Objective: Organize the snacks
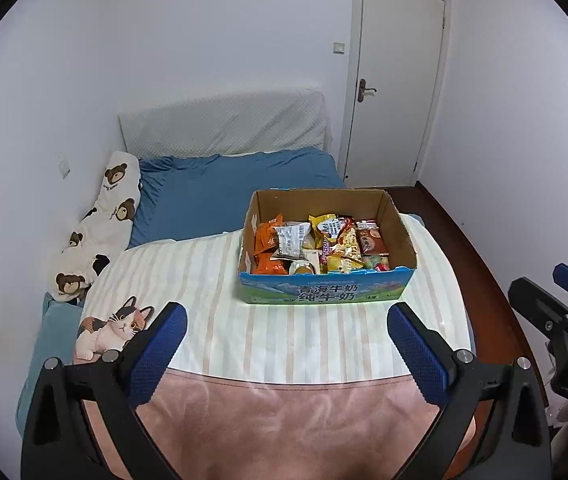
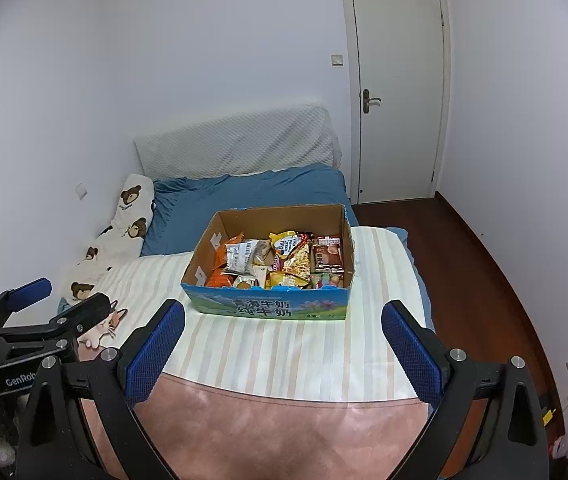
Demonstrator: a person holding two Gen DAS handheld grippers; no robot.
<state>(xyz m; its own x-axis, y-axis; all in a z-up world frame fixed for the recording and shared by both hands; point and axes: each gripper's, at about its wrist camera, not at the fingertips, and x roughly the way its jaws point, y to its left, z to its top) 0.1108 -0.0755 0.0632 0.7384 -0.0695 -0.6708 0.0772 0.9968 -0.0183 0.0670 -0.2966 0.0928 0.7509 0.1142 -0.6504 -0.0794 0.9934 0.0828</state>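
The snacks (image 1: 316,246) sit packed inside an open cardboard box (image 1: 402,240) on the bed, and I can pick out an orange packet (image 1: 268,236) at the left end, a grey-white wrapper with a printed label (image 1: 291,240) next to it, yellow bags (image 1: 344,248) in the middle and a brown-red pack (image 1: 370,240) at the right end. The box has plain brown walls and a blue front panel (image 1: 324,290) printed with white Chinese characters, and it rests on a striped cream blanket (image 1: 284,340) that covers the near half of the bed. Below the stripes the cover turns to a plush pink band (image 1: 284,432). My left gripper (image 1: 286,344) hangs over that near edge with its blue-padded fingers spread wide apart and nothing between them, well short of the box. My right gripper (image 2: 282,346) hovers the same way, jaws wide and empty, also clear of the box; each shows at the edge of the other's view. A cat-shaped cushion (image 1: 112,330) lies just beside the left gripper's left finger, and a long white pillow with bear prints (image 1: 100,228) runs along the wall. Further back I see the blue sheet (image 1: 236,196), a padded white headboard (image 1: 224,126), and a closed white door (image 1: 396,76) beside dark wooden floor (image 2: 464,260)
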